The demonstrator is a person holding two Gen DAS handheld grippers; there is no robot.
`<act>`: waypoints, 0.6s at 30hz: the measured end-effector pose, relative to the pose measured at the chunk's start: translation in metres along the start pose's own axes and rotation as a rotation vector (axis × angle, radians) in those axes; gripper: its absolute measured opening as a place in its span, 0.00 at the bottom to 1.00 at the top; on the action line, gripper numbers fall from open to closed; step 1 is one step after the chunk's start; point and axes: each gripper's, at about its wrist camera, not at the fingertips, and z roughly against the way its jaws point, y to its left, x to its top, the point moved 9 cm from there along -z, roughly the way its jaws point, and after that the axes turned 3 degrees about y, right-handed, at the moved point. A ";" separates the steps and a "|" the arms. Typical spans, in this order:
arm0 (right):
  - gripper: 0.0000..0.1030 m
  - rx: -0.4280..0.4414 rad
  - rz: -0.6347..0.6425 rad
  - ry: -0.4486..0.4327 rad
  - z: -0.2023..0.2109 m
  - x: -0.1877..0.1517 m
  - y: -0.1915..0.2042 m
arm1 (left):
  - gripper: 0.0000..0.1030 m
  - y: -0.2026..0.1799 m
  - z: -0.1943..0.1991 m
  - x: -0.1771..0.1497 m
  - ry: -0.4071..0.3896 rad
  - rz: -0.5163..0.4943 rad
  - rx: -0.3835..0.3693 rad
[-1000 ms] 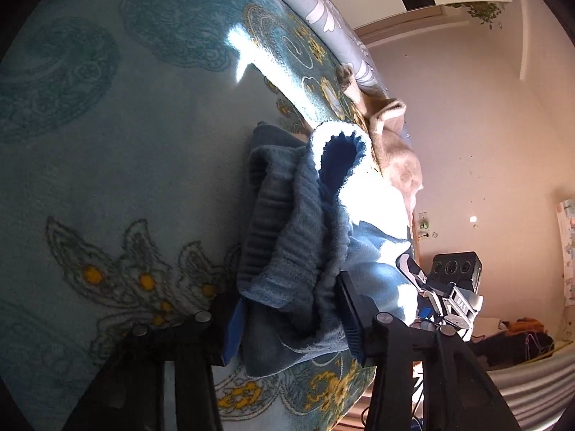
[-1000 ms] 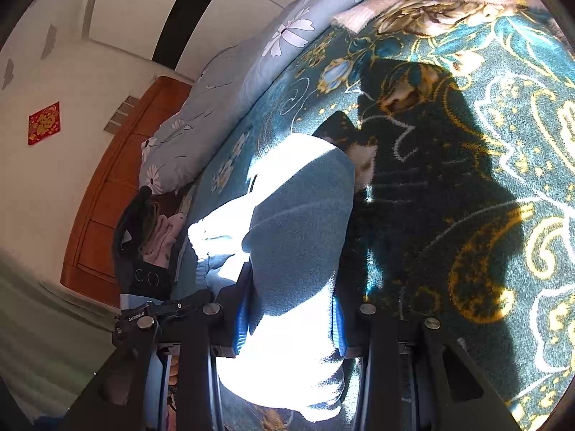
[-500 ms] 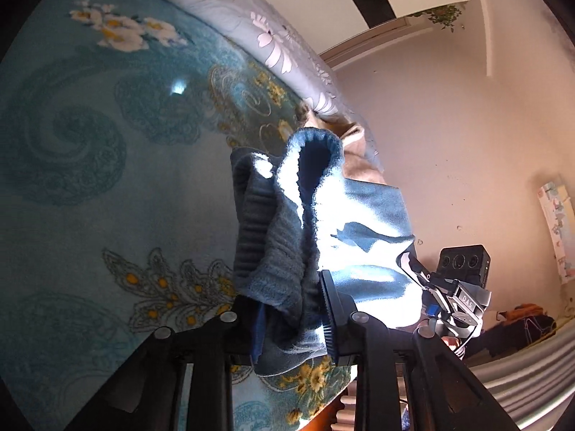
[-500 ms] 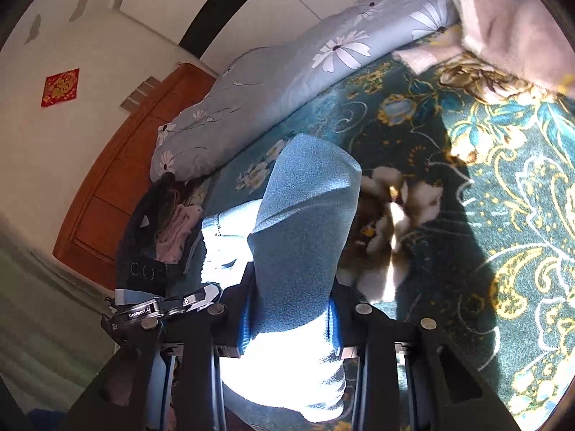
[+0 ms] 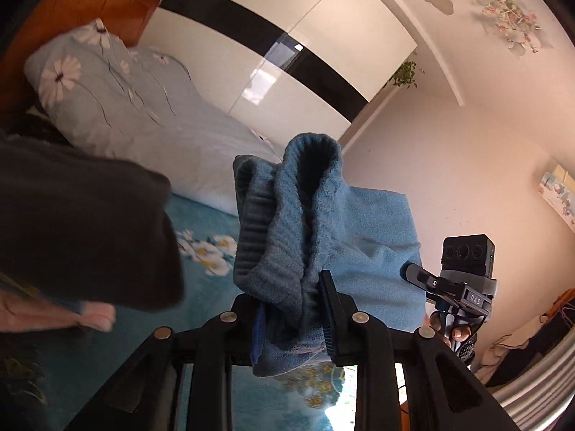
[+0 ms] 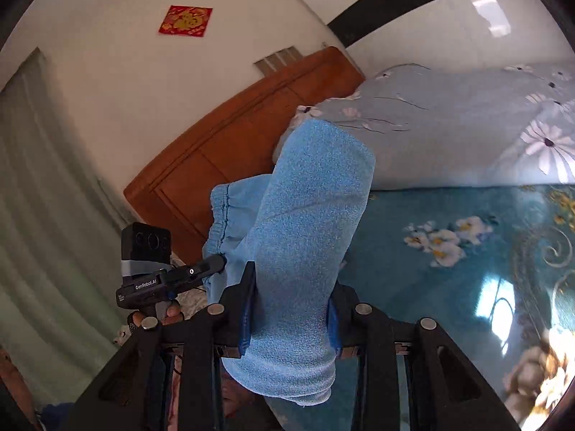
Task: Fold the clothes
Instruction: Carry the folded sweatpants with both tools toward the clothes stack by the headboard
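A blue fleece garment (image 5: 298,222) with a ribbed collar hangs between my two grippers, lifted off the bed. My left gripper (image 5: 293,318) is shut on its bunched collar end. My right gripper (image 6: 291,309) is shut on the garment's smooth fleece side (image 6: 305,237). The right gripper also shows at the right of the left wrist view (image 5: 456,287), and the left gripper at the left of the right wrist view (image 6: 169,276). The elastic hem (image 6: 219,226) runs toward the left gripper.
The bed has a teal floral blanket (image 6: 449,251) and a light blue daisy-print duvet (image 5: 143,118). A dark garment (image 5: 82,230) lies on pink clothes (image 5: 54,318) at the left. A wooden headboard (image 6: 230,136) stands behind.
Both grippers have risen and tilted up, lifting the blue garment off the blanket. The views now look at walls and headboard instead of down at the bed.
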 end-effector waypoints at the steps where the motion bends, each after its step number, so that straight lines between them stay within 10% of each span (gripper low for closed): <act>1: 0.34 0.024 0.016 0.003 -0.016 0.010 0.014 | 0.27 0.010 0.017 0.013 -0.016 -0.004 0.015; 12: 0.34 0.219 0.025 0.111 -0.205 0.060 0.102 | 0.27 0.164 0.138 0.093 -0.075 0.012 0.179; 18: 0.34 0.195 -0.001 0.178 -0.277 0.061 0.099 | 0.28 0.245 0.122 0.105 -0.046 0.064 0.223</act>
